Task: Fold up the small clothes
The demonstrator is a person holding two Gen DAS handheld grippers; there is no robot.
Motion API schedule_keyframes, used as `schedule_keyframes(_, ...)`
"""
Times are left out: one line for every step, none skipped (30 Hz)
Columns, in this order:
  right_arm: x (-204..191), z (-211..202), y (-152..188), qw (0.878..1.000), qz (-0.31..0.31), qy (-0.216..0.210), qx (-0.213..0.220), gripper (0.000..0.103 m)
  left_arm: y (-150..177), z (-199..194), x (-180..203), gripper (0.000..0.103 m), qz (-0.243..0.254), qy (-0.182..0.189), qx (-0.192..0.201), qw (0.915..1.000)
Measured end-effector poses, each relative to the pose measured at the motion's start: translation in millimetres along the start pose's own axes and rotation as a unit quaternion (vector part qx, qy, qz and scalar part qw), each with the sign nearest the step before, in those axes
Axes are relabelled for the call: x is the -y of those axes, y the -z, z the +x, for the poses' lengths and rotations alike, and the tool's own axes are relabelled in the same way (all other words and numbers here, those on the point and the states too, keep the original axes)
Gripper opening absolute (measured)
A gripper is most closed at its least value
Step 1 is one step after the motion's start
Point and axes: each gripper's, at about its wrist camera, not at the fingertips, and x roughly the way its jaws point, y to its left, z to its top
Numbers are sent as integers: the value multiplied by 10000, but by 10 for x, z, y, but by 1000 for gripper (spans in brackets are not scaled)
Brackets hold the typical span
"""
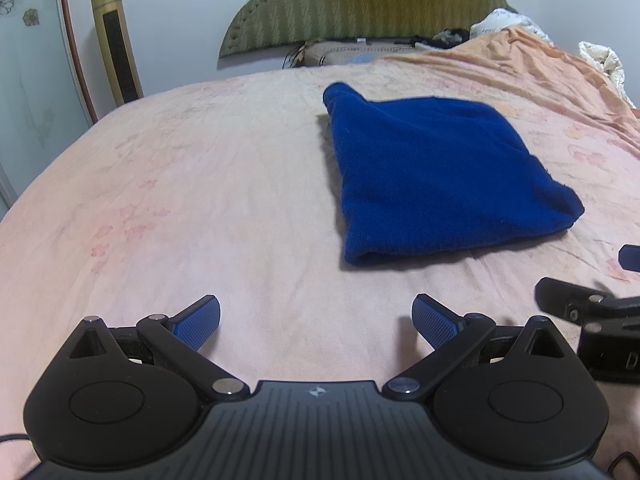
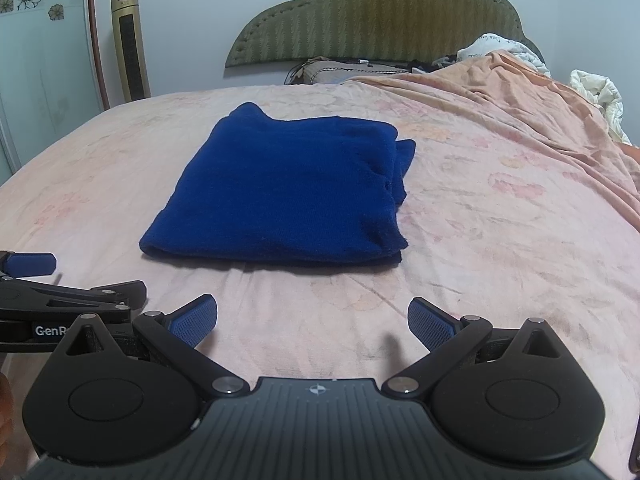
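A dark blue knitted garment (image 1: 436, 172) (image 2: 280, 192) lies folded into a flat, roughly square stack on the pink bed sheet (image 1: 200, 200) (image 2: 480, 240). My left gripper (image 1: 316, 320) is open and holds nothing, hovering over the sheet short of the garment and to its left. My right gripper (image 2: 312, 320) is open too, nothing between its fingers, a little in front of the garment's near folded edge. Each gripper shows at the edge of the other's view, side by side.
A green padded headboard (image 2: 380, 16) stands at the far end of the bed. An orange blanket (image 2: 540, 112) and white bedding (image 2: 596, 92) are heaped at the far right. A gold tower fan (image 2: 130, 40) stands by the wall at the left.
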Motion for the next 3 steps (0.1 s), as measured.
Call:
schedule_keyframes(27,-1,-10,10000,-7,56,30,103,-11,-18,-29,103,-2,-30,68,10000)
schedule_keyframes(68,-4,-26,9999,-14,148,79,103,-28,-32,-75,103,12,-82,130,9999)
schedule_keyframes(128,-3,-43,9996,-10,244,131,103,-47,-43,-133,103,25,-144,176,9997)
